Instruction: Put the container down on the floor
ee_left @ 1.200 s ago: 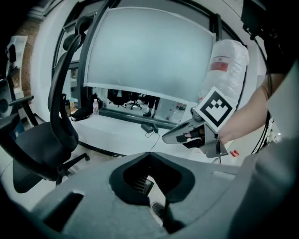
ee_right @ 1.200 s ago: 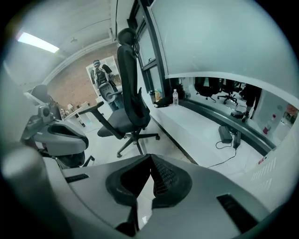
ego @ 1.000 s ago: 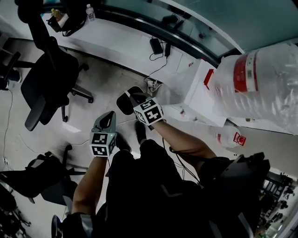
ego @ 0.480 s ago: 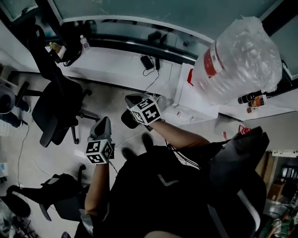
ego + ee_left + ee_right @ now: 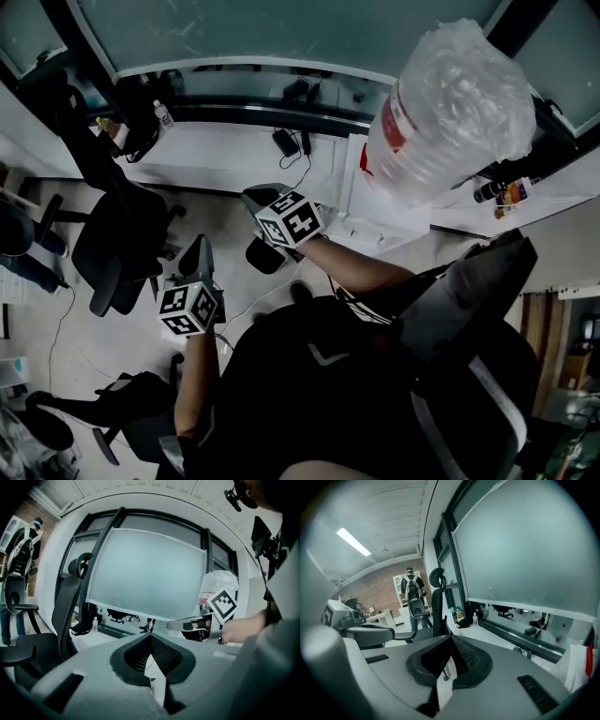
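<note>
Container [image 5: 450, 112] sat high at our right, well above floor [image 5: 220, 230], untouched. Left gripper [image 5: 198, 251] and right gripper [image 5: 255, 195] fingers were together, empty. We judged pickup and set-down both remained.

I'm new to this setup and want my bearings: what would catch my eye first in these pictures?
A big clear plastic container with a red label fills the head view's upper right, close to the camera. Near the centre, the left gripper and right gripper have their jaws together with nothing between them. A black office chair stands at the left.
</note>
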`<control>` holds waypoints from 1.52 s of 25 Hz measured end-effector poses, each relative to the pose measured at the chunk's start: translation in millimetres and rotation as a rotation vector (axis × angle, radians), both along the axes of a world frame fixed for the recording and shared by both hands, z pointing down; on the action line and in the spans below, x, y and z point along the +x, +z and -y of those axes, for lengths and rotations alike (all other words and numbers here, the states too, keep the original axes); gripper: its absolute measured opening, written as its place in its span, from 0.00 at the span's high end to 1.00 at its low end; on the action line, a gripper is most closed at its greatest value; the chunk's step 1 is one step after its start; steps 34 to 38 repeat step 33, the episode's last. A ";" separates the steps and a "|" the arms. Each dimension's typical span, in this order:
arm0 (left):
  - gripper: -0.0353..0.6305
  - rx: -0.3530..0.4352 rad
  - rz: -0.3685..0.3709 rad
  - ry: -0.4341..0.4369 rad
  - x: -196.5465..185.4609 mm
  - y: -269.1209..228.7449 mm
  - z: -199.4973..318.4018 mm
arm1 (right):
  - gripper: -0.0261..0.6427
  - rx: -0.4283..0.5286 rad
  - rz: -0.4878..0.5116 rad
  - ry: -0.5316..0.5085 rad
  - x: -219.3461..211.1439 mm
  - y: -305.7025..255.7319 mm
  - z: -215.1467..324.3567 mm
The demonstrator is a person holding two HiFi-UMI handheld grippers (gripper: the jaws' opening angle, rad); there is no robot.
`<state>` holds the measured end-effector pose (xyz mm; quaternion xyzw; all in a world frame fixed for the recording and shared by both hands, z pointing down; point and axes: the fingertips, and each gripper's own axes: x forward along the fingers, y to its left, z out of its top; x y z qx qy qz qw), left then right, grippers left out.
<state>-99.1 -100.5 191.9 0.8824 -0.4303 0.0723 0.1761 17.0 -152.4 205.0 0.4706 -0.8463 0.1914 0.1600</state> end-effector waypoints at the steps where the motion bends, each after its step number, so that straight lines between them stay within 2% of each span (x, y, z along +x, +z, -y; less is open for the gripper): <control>1: 0.94 0.003 -0.001 0.004 1.7 -2.2 0.1 | 0.95 0.014 0.002 -0.004 -0.3 -6.6 -0.2; 4: 0.94 0.017 0.006 0.001 -1.0 -6.7 3.6 | 0.95 0.050 -0.003 -0.029 -3.7 -21.7 -0.6; 10: 0.94 0.045 -0.002 -0.018 -3.6 -26.8 9.5 | 0.95 0.063 -0.009 -0.048 -1.2 -32.8 -3.1; 38: 0.94 0.059 0.011 -0.019 -4.2 -30.3 17.8 | 0.95 0.094 0.001 -0.042 -2.9 -42.0 9.1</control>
